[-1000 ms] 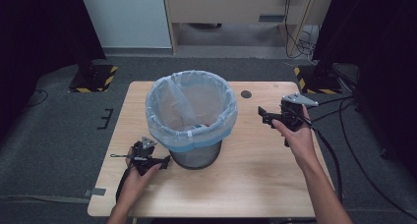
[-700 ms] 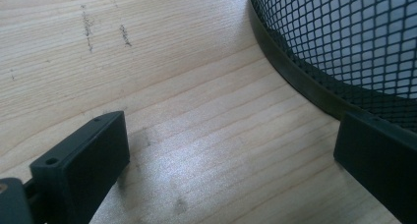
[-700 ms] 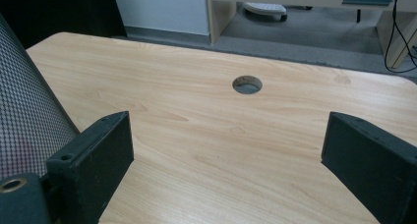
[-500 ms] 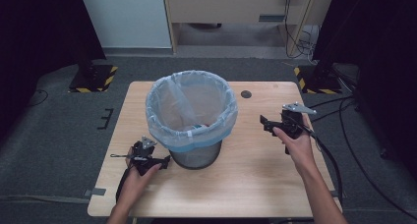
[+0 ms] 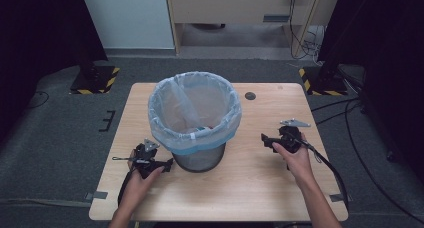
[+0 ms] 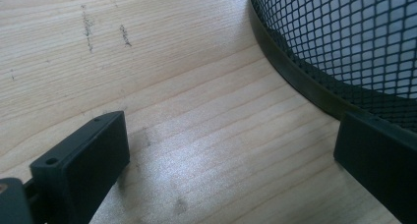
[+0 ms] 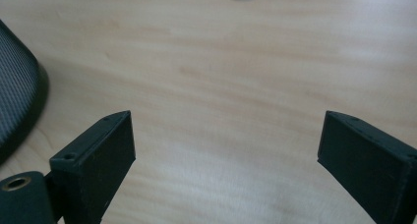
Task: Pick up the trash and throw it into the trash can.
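Left gripper (image 5: 167,164), jaws spread wide, rests low on the pale wooden table (image 5: 260,183) just beside the base of the black wire-mesh wastebasket (image 5: 200,158) lined with a translucent blue plastic bag (image 5: 172,105). Right gripper (image 5: 263,139), jaws likewise spread and empty, sits apart from the basket.

We can read no text, label, brand name or number anywhere in these views. The only sign-like markings we see are the yellow-and-black hazard stripes on two dark floor bases: one (image 5: 95,80) at about ten o'clock from the wooden table (image 5: 260,183), the other (image 5: 322,83) at about two o'clock. They carry no lettering that we can make out.
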### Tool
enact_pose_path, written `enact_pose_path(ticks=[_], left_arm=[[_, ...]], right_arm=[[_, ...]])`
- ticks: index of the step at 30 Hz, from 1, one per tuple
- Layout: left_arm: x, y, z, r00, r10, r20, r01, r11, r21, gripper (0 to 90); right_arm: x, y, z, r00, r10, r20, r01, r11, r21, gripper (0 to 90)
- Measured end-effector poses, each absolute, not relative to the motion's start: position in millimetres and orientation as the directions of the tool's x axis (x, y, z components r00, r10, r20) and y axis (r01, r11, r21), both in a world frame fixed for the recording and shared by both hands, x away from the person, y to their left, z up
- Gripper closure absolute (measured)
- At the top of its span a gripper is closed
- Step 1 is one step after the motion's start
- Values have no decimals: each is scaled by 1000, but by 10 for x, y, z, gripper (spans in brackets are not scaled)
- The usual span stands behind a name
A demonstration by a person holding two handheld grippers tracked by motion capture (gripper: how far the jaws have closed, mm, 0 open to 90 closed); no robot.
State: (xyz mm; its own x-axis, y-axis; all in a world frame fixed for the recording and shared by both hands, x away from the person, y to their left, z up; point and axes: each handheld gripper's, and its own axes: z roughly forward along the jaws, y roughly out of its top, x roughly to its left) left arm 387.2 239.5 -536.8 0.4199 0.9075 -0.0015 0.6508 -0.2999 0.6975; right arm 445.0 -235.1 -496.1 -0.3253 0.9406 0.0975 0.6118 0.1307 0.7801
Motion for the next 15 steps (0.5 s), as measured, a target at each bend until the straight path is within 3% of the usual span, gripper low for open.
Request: enact_pose_path(ticks=[6,15], left_arm=[[3872,2396,-5368,420,907,-1,651,-300,698,0],[3872,2396,-5368,420,907,-1,651,-300,698,0]], right_arm=[[4390,-2264,-5326,-342,938,59,690,208,693,55],[4333,-2224,-5395,-347,938,-3,655,245,715,30]])
